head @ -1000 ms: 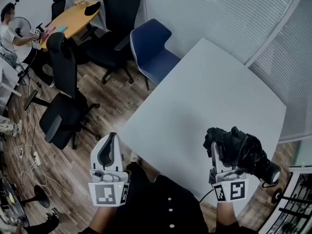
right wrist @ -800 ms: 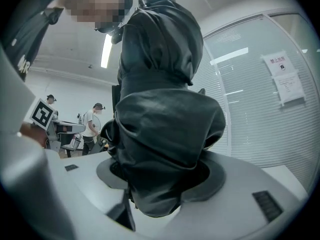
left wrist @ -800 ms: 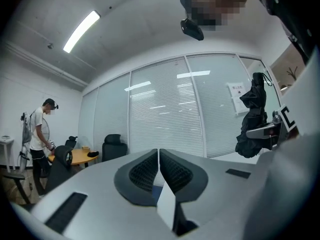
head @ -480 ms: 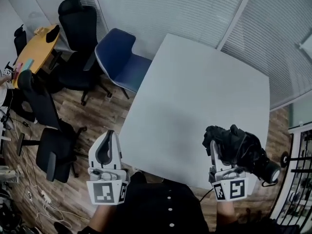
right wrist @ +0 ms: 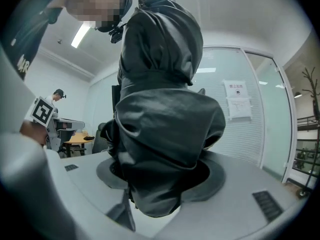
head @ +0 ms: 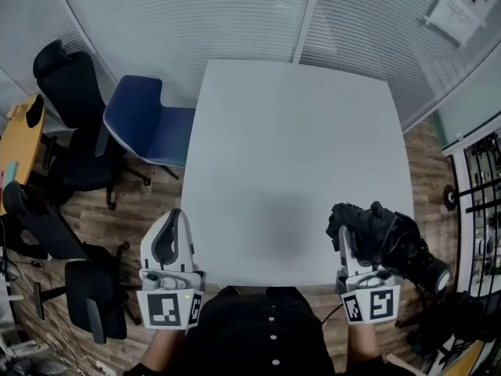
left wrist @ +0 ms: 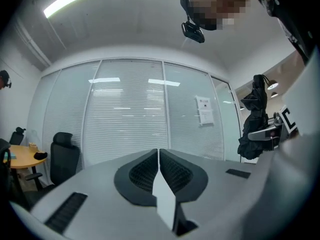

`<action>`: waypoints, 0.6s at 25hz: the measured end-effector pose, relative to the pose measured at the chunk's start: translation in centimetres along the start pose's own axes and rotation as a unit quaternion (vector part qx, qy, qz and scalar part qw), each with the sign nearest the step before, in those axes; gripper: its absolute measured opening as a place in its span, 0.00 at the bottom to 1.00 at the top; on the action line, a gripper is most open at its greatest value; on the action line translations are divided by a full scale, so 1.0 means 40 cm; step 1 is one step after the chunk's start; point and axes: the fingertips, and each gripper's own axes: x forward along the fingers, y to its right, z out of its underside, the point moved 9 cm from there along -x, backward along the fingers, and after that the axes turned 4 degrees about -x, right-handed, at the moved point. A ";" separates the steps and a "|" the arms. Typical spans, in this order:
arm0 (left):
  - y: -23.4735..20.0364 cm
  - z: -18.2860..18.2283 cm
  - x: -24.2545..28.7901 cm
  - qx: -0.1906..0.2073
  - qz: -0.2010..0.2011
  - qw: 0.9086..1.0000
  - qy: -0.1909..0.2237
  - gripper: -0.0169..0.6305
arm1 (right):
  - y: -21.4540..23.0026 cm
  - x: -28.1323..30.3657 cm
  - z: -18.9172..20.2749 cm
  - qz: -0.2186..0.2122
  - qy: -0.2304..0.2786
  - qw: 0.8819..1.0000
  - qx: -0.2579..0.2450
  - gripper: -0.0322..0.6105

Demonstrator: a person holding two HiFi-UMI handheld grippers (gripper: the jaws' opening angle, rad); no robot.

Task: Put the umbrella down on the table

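1. The right gripper [head: 345,240] clamps the folded black umbrella [right wrist: 160,109], jaws spread wide around the bunched fabric (it fills the gap between them).
2. The umbrella juts out to that gripper's right, above the white table's [head: 290,131] near edge.
3. The left gripper [left wrist: 159,171] has its jaws pressed together on nothing, with the table just to its right.

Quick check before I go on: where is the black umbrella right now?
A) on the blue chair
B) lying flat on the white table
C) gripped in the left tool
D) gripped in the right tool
D: the folded black umbrella fills the jaws of the right tool in the right gripper view, while the left tool is shut on nothing.
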 end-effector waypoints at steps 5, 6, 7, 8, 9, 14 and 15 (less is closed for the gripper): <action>0.018 0.017 0.049 -0.005 0.059 0.998 -0.006 0.06 | -0.002 -0.069 0.011 0.053 -0.021 0.998 -0.002 0.47; 0.023 0.019 0.053 -0.007 0.063 0.998 -0.007 0.06 | -0.002 -0.077 0.012 0.056 -0.023 0.998 -0.003 0.47; 0.029 0.022 0.056 -0.009 0.067 0.998 -0.008 0.06 | 0.001 -0.084 0.013 0.059 -0.025 0.998 -0.004 0.47; 0.037 0.024 0.060 -0.011 0.070 0.997 -0.009 0.06 | 0.004 -0.089 0.015 0.061 -0.027 0.998 -0.005 0.47; 0.046 0.028 0.064 -0.012 0.074 0.997 -0.011 0.06 | 0.009 -0.093 0.017 0.062 -0.030 0.998 -0.005 0.47; 0.071 0.042 0.067 -0.012 0.081 0.996 -0.023 0.06 | 0.022 -0.085 0.042 0.045 -0.059 0.997 0.002 0.47; 0.070 0.045 0.065 -0.012 0.078 0.997 -0.025 0.06 | 0.023 -0.078 0.050 0.039 -0.065 0.997 0.002 0.47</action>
